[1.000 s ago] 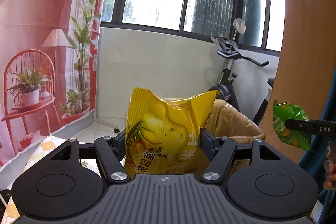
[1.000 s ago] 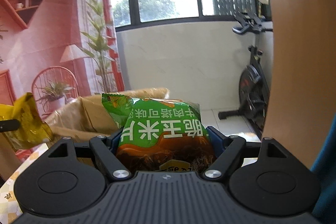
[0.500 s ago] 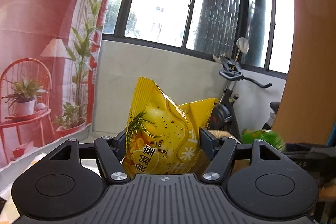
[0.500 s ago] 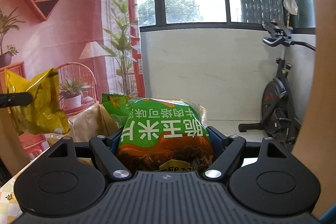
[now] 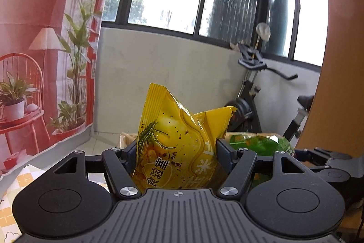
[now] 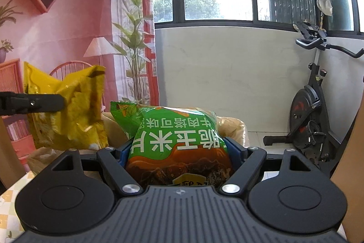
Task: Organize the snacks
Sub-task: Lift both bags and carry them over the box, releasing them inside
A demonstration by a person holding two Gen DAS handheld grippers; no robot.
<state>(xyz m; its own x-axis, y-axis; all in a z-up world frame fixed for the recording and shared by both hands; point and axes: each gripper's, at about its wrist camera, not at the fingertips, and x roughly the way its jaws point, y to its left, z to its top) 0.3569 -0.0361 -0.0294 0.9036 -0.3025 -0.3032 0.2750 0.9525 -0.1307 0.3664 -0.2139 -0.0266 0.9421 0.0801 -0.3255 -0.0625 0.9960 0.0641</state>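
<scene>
Left gripper (image 5: pixel 177 152): pinching the yellow chip bag (image 5: pixel 179 140), held in the air.
Right gripper (image 6: pixel 179 152): pinching the green corn-chip bag (image 6: pixel 177 140), above the lined cardboard box (image 6: pixel 232 126).
Risk: the puffy bags may slip or collide; one could fall outside the box edge.

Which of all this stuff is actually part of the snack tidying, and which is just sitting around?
Part of the job:
yellow chip bag in the left gripper
green snack bag in the right gripper
lined cardboard box

Just there:
exercise bike
printed backdrop
</scene>
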